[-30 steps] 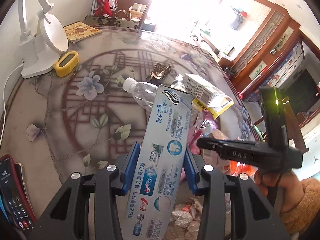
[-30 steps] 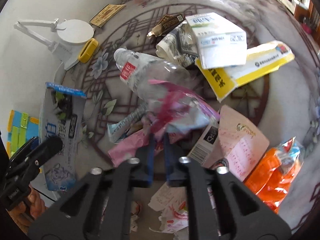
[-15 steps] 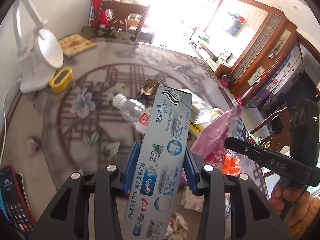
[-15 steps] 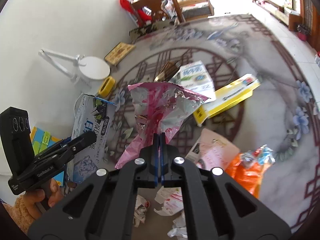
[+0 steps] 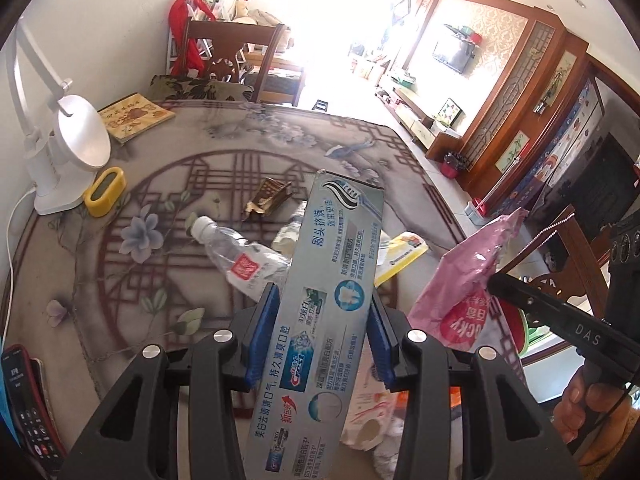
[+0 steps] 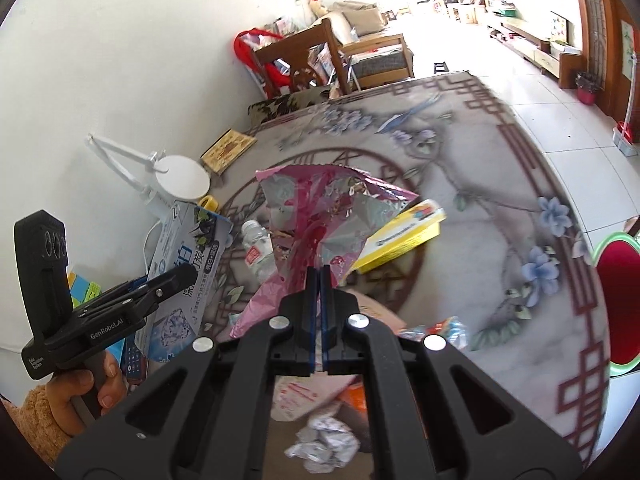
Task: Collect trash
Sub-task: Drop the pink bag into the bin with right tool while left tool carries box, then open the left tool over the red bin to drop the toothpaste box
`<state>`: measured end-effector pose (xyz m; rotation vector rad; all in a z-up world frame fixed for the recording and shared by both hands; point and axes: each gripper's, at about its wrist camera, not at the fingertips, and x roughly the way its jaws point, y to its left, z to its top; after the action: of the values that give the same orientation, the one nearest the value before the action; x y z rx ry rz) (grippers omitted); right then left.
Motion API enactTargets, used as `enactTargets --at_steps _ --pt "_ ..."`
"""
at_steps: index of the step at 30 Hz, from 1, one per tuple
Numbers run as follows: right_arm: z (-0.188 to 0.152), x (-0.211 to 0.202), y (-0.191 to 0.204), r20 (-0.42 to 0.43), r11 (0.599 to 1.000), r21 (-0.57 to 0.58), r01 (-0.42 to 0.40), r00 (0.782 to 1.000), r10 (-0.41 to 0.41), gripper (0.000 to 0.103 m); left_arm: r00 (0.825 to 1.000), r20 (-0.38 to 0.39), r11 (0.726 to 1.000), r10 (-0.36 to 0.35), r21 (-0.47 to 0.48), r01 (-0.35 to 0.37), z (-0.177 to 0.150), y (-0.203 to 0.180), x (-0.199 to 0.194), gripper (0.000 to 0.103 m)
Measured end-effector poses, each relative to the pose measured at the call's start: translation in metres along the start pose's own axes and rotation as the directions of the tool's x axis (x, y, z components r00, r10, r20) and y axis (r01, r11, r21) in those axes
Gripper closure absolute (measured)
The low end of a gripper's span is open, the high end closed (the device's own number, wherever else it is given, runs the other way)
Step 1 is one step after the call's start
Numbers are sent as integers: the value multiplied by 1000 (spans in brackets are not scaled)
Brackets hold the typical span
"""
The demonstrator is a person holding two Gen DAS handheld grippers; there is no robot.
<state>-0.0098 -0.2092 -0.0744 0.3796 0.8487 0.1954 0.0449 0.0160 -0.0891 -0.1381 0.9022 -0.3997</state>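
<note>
Patterned cloth covered the table (image 5: 168,280), which stood against a white wall with a chair at its far end.

Status of collection:
- The left gripper (image 5: 322,330) was closed on a toothpaste box (image 5: 320,312), its blue pads pressing both long sides. The box was clear of the table.
- The right gripper (image 6: 319,312) was fully closed on the lower edge of a pink wrapper (image 6: 320,216), which hung free above the litter.
- Two items were thus in hand; neither had been deposited. No bin or bag could be identified in either view.

Items remaining on the table:
- a bottle (image 5: 240,260), lying on its side near the centre;
- a yellow box (image 6: 400,236), just beyond the wrapper;
- a brown carton (image 5: 270,200), crushed, farther back;
- crumpled paper (image 6: 324,444) and an orange bag (image 6: 440,330), near the front edge.

A lamp (image 5: 68,148), a book (image 5: 134,116) and a phone (image 5: 28,400) were also present; these did not appear to be trash.

Judgement: the task was at an early-to-middle stage. Both held items required depositing, and most of the litter was left to collect.
</note>
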Motion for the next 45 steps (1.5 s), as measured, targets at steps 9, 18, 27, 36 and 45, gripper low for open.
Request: enactTargets --at_steps 9,18,27,36,45 --pt "6 -33 -68 37 997 61 35 999 -37 101 1000 -8 999 -9 36 9 3 -56 19 63" --pt "7 -68 -144 82 986 149 80 992 -93 101 1000 -23 997 -8 78 10 4 -114 40 63" --pt "-1 -113 -234 96 947 238 214 965 -242 101 998 -43 992 -41 119 46 -2 -177 61 63" --pt "-14 -137 -317 43 884 285 370 917 -397 101 995 -62 981 -83 168 92 -12 -242 74 63" --pt "-12 -150 -360 43 826 321 463 864 -501 52 987 -92 956 -132 252 152 -19 -300 87 63"
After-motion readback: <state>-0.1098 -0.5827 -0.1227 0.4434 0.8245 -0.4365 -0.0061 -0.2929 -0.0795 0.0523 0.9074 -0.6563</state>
